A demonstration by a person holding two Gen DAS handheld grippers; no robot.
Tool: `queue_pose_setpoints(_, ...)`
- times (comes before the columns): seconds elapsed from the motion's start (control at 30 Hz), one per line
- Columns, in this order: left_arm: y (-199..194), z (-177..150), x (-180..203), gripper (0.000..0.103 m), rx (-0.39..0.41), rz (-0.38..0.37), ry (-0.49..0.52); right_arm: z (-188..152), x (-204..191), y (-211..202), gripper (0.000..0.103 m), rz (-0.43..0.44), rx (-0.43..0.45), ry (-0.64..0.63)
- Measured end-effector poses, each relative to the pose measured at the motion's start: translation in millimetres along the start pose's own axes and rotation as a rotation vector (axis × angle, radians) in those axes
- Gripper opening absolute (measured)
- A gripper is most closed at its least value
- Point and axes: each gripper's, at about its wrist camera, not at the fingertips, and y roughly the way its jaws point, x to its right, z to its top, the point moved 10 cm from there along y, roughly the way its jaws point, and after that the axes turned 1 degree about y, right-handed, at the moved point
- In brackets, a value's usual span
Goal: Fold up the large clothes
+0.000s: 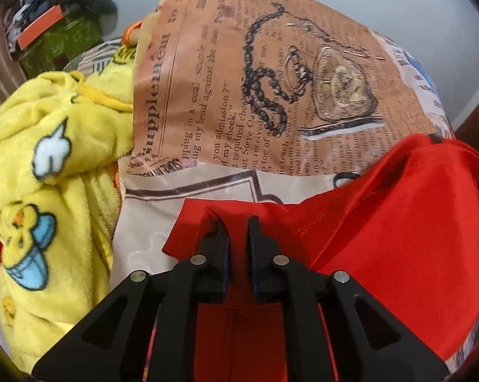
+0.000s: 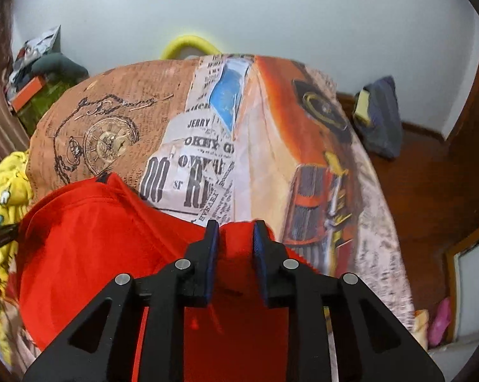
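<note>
Black fingers of the left gripper [image 1: 238, 222] stand slightly apart over the red garment [image 1: 382, 229], a raised fold of it between them with a gap on one side. The right gripper [image 2: 236, 226] shows the same — fingers a little apart, a hump of red cloth between them, whether pressed I cannot tell. One red garment, smooth and plain with a stitched hem, lies bunched on the near part of the printed bedspread [image 2: 271, 146], which bears newsprint, a pocket watch and an orange car. Beyond the garment the bedspread lies bare to its far edge. One yellow fleece blanket [image 1: 48, 165] — cartoon ducks on it — is heaped beside the garment at the bedspread's side.
</note>
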Motion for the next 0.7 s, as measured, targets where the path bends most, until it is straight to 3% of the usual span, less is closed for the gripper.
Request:
queue_pose_setpoints(0.1, -26, 10, -1, 0.021, 0.022, -0.027, -0.026, 13, 3, -25, 0.02, -0.043, 0.058, -0.029)
queue_pose_setpoints(0.2, -61, 25, -2, 0.025, 0.092, -0.061, -0.039, 22, -3, -52, 0.022, -0.004, 0.101, -0.022)
queue_pose_setpoints(0.37, -111, 36, 4, 0.03, 0.176, -0.066, -0.006, 22, -31, -87, 0.034, 0.071, 0.145, -0.054)
queue_pose_setpoints(0.5, -126, 18, 27, 0.036, 0.176, -0.139, 0.038, 5, -70, -94, 0.034, 0.093, 0.151, -0.137)
queue_pose_setpoints(0.7, -108, -31, 76, 0.037, 0.099, -0.213, 0.132, -36, -139, -72, 0.034, 0.204, 0.096, -0.209)
